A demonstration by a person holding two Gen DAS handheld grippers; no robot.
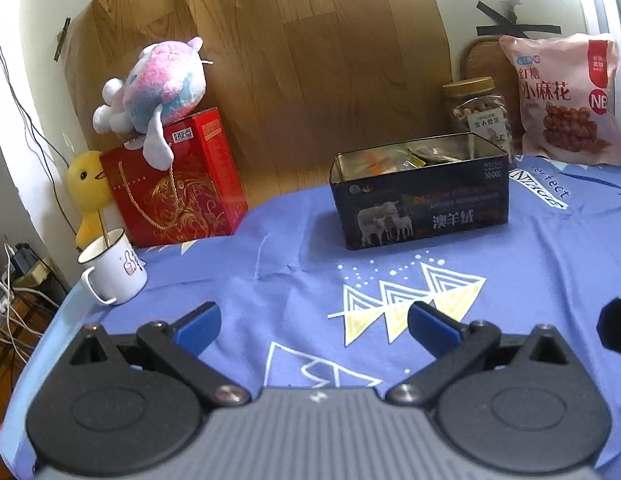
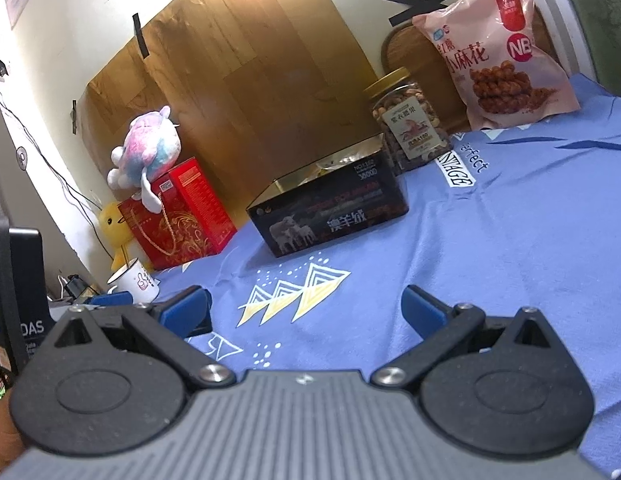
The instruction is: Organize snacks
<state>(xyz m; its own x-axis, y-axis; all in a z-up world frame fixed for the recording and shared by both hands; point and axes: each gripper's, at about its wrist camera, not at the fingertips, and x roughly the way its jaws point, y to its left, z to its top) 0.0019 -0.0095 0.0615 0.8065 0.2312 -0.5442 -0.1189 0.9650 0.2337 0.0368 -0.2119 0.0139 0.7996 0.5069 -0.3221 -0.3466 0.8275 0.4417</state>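
Observation:
A dark open tin [image 1: 420,196] [image 2: 330,210] with sheep printed on its side stands mid-table, holding several wrapped snacks. Behind it to the right are a clear jar of nuts [image 1: 480,118] [image 2: 408,120] with a yellow lid and a pink snack bag [image 1: 566,100] [image 2: 494,52] leaning against the wall. My left gripper [image 1: 314,328] hangs open over the blue cloth, well short of the tin, with nothing between its blue pads. In the right wrist view my right gripper [image 2: 306,308] is also open and empty, in front of the tin.
At the back left a red gift box [image 1: 178,184] [image 2: 178,216] carries a pastel plush toy [image 1: 158,88] [image 2: 146,152]. A yellow duck [image 1: 88,196] and a white mug [image 1: 112,270] [image 2: 136,280] stand near the table's left edge. Blue patterned cloth [image 1: 294,252] covers the table.

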